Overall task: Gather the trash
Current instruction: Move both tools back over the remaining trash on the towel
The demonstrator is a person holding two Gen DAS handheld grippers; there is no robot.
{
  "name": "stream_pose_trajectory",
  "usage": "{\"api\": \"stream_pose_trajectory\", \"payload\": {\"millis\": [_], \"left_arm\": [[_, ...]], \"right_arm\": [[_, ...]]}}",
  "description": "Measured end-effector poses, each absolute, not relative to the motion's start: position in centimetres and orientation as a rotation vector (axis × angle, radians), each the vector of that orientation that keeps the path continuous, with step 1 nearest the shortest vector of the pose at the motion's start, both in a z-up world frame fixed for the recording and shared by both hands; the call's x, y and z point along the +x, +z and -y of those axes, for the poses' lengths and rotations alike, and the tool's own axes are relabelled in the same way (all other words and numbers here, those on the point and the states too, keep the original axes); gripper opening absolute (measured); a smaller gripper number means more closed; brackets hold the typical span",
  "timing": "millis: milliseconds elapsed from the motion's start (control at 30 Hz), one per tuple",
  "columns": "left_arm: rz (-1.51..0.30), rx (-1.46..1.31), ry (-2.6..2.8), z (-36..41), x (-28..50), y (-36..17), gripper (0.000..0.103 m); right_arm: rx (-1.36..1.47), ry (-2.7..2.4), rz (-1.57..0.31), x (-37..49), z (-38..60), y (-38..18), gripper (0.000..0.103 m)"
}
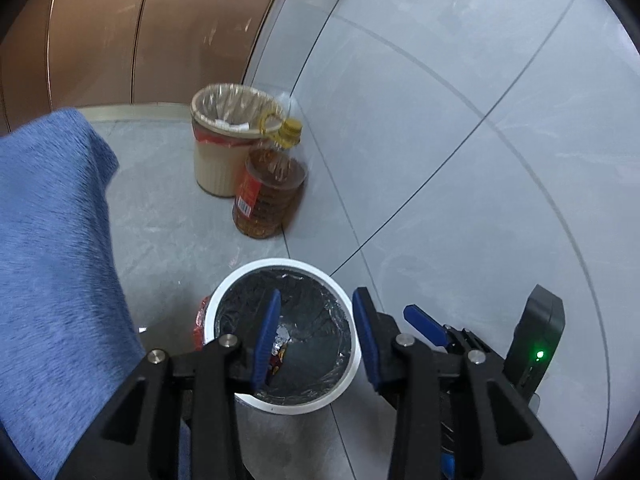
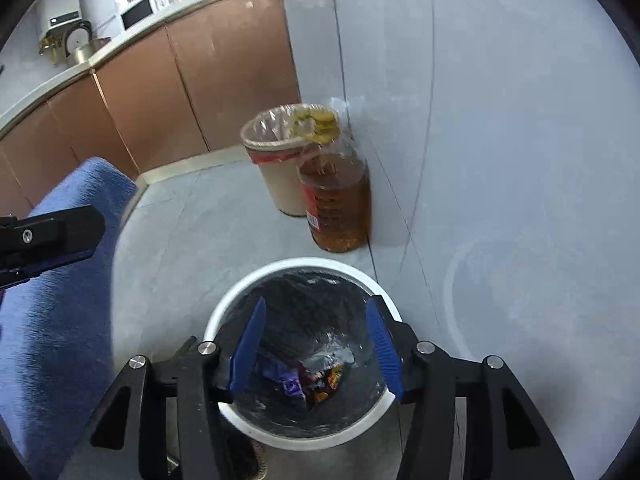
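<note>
Risk is slight: both our left gripper (image 1: 316,320) and right gripper (image 2: 316,344) hang wide apart and empty over the white bin (image 2: 240,292), though descending could clip its rim.

- White round trash bin (image 2: 256,432) sits upright on the grey tile floor, close to the wall, lined with a dark shiny bag (image 2: 320,304) tucked over the rim.
- Down at the bottom there's a small pile of crumpled snack wrappers (image 2: 316,380): purple, red, orange, plus a silvery foil bit. From the left wrist view only a scrap of foil and red wrapper (image 1: 280,344) peeks out.
- A bit of red plastic (image 1: 200,320) sticks out on the bin's outer side, under the rim.
- Bin's mostly empty otherwise, wrappers just lying loose.
</note>
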State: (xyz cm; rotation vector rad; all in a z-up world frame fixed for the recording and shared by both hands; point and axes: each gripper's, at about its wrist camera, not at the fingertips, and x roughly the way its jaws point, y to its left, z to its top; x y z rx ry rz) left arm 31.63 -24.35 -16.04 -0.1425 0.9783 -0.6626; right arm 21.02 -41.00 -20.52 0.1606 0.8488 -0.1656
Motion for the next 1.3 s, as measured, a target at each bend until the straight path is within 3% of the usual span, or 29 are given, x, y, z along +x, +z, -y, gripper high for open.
{"api": "stream_pose_trajectory", "payload": {"millis": [700,1200,1267,1300], "left_arm": [[-0.627,-0.187,-0.533,10.0,20.3,-2.4,0.036],[-0.464,-0.164,-0.358,-1.7,11.5,2.7,0.036],[-0.451,-0.163,-0.328,-3.7,10.1,3.0,0.039],[-0.443,-0.163,-0.311,-4.5,9.5,3.2,0.046]], "right_arm": [[0.057,0.005,-0.497,13.1,31.0,-3.7,0.062],[-0.045,0.134,-0.332,6.7,23.7,4.0,0.066],[-0.054,0.156,-0.315,5.7,22.8,4.7,0.067],[-0.060,0.163,-0.306,5.3,22.5,5.1,0.067]]}}
